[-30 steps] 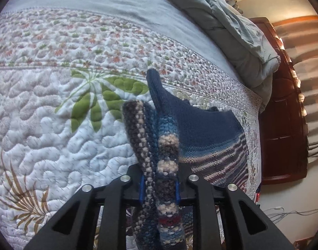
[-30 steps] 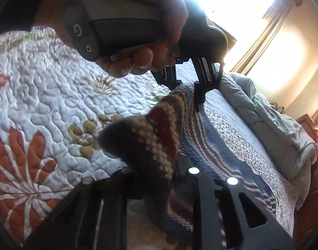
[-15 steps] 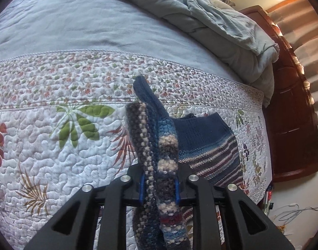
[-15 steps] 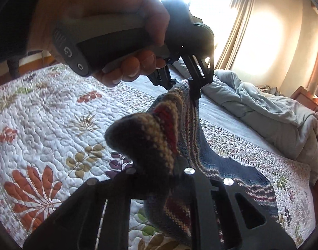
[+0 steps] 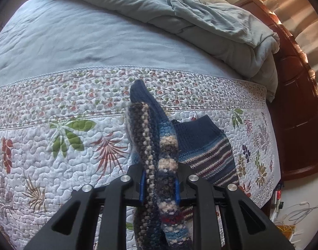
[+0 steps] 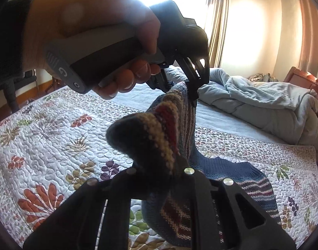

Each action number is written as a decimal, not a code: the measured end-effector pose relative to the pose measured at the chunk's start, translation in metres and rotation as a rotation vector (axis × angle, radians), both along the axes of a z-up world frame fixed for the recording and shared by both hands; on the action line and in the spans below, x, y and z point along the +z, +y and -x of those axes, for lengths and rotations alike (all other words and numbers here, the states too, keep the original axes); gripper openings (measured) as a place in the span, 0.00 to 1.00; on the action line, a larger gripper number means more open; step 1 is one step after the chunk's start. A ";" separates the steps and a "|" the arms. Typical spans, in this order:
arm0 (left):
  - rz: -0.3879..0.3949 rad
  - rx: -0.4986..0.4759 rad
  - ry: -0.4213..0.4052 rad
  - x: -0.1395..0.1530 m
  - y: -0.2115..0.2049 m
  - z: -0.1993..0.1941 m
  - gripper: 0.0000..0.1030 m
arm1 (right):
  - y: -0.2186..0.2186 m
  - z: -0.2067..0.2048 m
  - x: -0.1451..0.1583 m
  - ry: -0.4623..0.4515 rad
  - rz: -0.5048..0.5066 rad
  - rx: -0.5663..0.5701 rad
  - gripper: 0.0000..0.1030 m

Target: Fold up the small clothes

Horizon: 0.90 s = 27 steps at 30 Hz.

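Looking down from the left wrist, the left tongs [image 5: 160, 184] clench a striped knit sweater [image 5: 157, 145], its lower end resting on the bed's floral quilt [image 5: 55, 145]; from the right wrist, the right tongs [image 6: 159, 177] grip another bunched edge, the sweater stretched between both tongs.

hidden: right gripper [image 6: 159, 166] pads, under sweater [image 6: 150, 137] | cropped: sweater hem (bottom edge)
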<state>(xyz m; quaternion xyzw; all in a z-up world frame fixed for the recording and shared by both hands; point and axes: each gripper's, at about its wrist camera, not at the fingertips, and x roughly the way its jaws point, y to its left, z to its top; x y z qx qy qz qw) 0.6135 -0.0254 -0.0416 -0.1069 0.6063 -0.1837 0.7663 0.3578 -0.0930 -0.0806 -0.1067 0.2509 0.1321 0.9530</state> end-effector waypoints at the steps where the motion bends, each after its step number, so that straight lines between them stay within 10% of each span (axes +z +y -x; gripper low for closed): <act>1: -0.007 -0.005 -0.002 0.002 -0.006 0.000 0.19 | -0.004 0.000 0.001 -0.002 -0.005 -0.004 0.11; 27: -0.083 -0.075 -0.012 0.009 -0.152 -0.019 0.19 | -0.138 -0.007 0.012 0.027 -0.216 -0.135 0.11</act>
